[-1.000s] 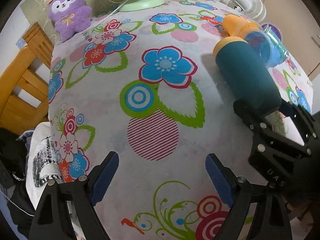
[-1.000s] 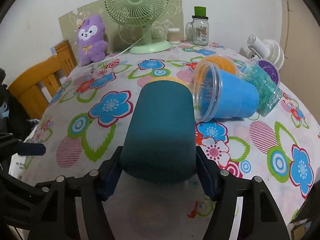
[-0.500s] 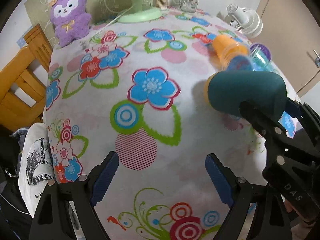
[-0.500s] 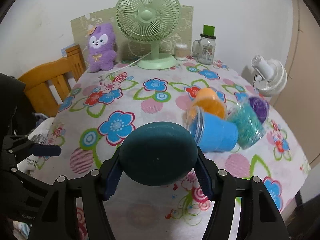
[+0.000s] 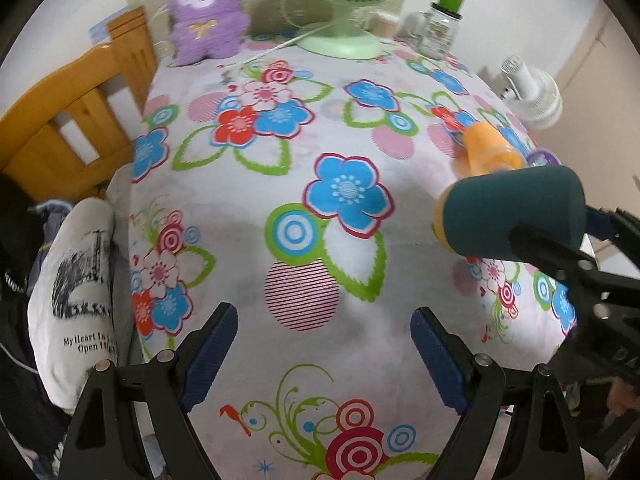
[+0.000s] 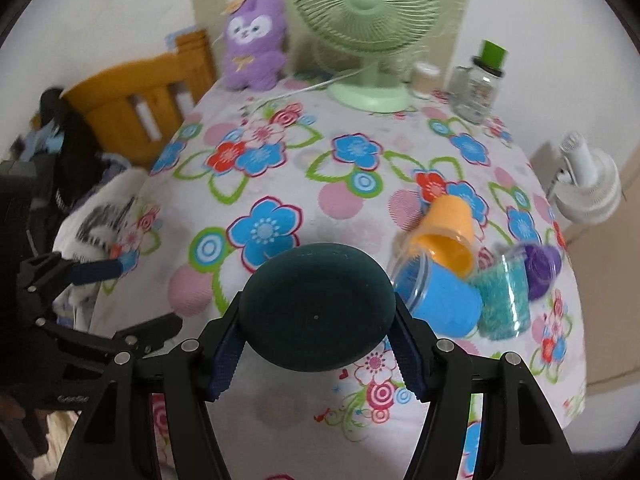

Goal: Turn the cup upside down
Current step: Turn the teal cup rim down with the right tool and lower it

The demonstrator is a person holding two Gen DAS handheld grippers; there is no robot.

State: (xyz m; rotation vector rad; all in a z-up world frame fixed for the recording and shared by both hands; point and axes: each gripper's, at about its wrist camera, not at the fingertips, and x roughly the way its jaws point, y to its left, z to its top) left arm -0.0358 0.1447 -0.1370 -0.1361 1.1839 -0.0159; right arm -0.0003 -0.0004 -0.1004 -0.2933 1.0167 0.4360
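Observation:
My right gripper [image 6: 316, 354] is shut on a dark teal cup [image 6: 316, 306], holding it above the flowered tablecloth. In the right wrist view I see its round base facing me. In the left wrist view the teal cup [image 5: 512, 210] lies sideways in the air at the right, yellow-rimmed mouth toward the left, with the right gripper [image 5: 568, 240] clamped on it. My left gripper [image 5: 324, 356] is open and empty over the near edge of the table.
An orange cup [image 6: 446, 232], a blue cup [image 6: 444, 300], a clear teal cup [image 6: 502, 300] and a purple cup [image 6: 540, 264] lie on their sides at the right. A green fan [image 6: 366, 28], purple plush [image 6: 254, 44] and glass jar [image 6: 478, 84] stand at the back. A wooden chair [image 5: 68, 116] is left.
The right gripper has lifted the teal cup off the table and tipped it so its base faces the camera. The left gripper has stayed open and drawn back a little.

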